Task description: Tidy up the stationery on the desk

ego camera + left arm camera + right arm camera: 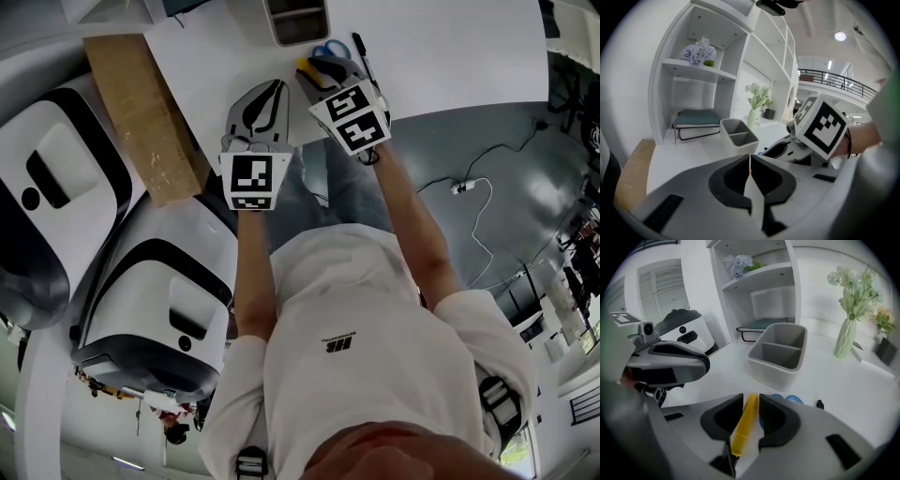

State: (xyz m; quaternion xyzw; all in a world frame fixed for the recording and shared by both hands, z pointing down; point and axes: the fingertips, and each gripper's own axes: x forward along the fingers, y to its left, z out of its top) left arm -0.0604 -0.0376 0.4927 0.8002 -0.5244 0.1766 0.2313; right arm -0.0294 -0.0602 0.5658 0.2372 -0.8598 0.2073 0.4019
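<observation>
My right gripper (751,401) is shut on a yellow pen (744,423) that lies lengthways between its jaws, just above the white desk (450,56). In the head view this gripper (323,67) hangs over the desk's near part, with the yellow pen (307,67) at its tip. My left gripper (750,161) is shut with nothing in it, close beside the right one (790,150). A grey two-part organizer (780,355) stands just beyond. Blue scissors (330,49) and a black pen (364,54) lie on the desk by the right gripper.
A cardboard sheet (145,112) lies at the desk's left end. Two white machines (56,187) stand on the floor at the left. A shelf unit with a green tray (696,119) and a vase of flowers (846,338) stand behind the organizer.
</observation>
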